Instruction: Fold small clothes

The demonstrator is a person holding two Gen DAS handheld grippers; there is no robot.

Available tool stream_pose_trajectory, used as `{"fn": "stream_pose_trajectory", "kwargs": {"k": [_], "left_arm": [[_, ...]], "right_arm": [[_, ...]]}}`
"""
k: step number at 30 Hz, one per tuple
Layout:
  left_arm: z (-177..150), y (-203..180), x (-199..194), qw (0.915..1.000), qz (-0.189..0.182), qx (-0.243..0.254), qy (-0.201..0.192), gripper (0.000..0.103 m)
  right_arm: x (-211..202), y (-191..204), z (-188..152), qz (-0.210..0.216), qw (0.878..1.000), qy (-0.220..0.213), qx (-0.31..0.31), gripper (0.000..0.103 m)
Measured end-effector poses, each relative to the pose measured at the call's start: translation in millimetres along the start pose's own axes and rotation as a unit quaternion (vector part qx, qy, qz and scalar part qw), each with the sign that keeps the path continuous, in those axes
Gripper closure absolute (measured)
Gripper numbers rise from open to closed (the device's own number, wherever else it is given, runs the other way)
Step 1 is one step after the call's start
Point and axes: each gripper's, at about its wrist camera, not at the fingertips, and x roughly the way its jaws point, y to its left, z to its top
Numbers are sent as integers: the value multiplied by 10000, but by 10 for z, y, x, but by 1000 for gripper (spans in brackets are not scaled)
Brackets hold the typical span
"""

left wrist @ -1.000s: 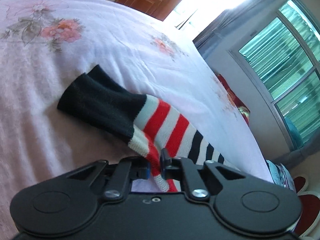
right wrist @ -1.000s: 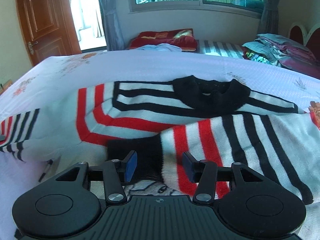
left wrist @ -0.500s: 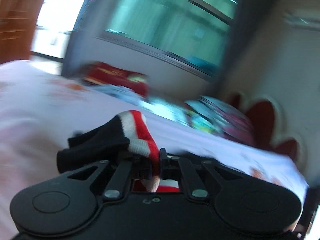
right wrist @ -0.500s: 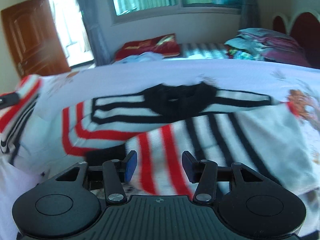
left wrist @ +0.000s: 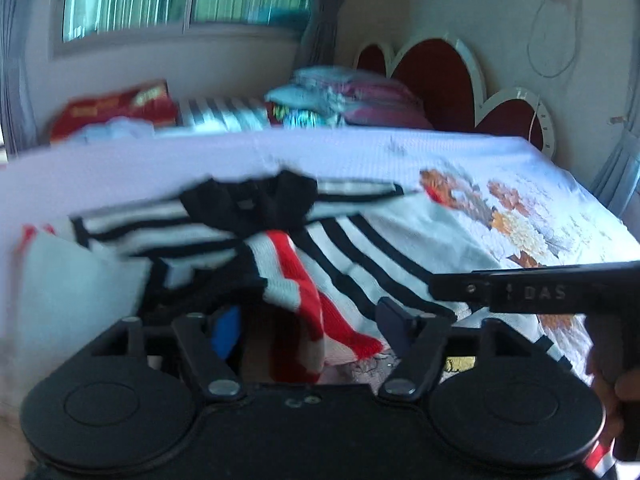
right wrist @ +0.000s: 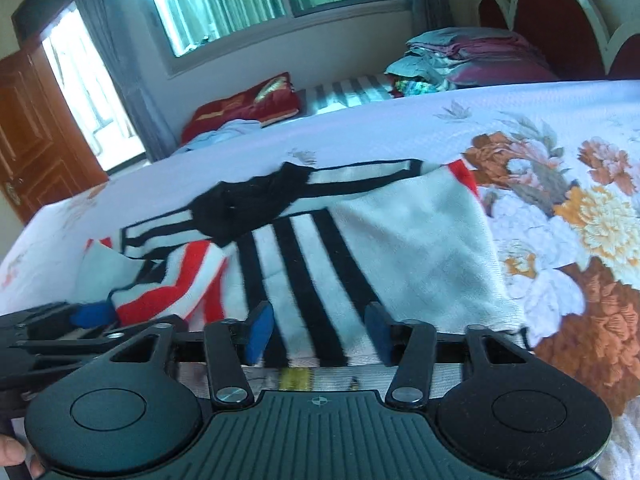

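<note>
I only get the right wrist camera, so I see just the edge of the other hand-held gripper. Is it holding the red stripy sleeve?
Observer: No. The left hand-held gripper has just been opening. The sleeve lies loose between its pads, on top of the sweater.
Child: What's on the wall by the headboard? My picture cuts that off.
Observer: A thin cord hangs there in a loop, just beside the headboard.

Striped sweater on floral bed
</note>
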Motion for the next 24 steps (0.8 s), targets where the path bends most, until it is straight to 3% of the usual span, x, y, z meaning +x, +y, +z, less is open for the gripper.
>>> {"fn": "stream_pose_trajectory", "kwargs": {"k": [1,5,9,15,16,17,20,24], "left_arm": [[25,19,-74,9999,96,76,-38,32],[-79,271,-453,9978,642,4,-149,29],[-296,574,-680,9914,1307,-22,2,29],[-596,840,-665,9838,1759,-121,336,35],[-611,863,-621,9826,1820,-108,368,37],[-615,893,-569,9814,1876,-138,387,42],[-603,983,-492,9811,1871,-380,303,58],[-579,1085,-446,9780,2013,-540,129,72]], "right_arm": [[-8,39,-2,79,10000,-41,-31,19],[-19,362,3,453,9979,-174,-432,18],[55,816,-49,696,9905,-154,-1178,18],[387,1287,-266,197,9749,-22,-2218,18],[430,1313,-278,133,9739,6,-2267,26],[467,1324,-283,126,9733,42,-2292,43],[507,1263,-212,91,9768,28,-2138,80],[389,957,49,140,9908,-229,-1329,95]]}}
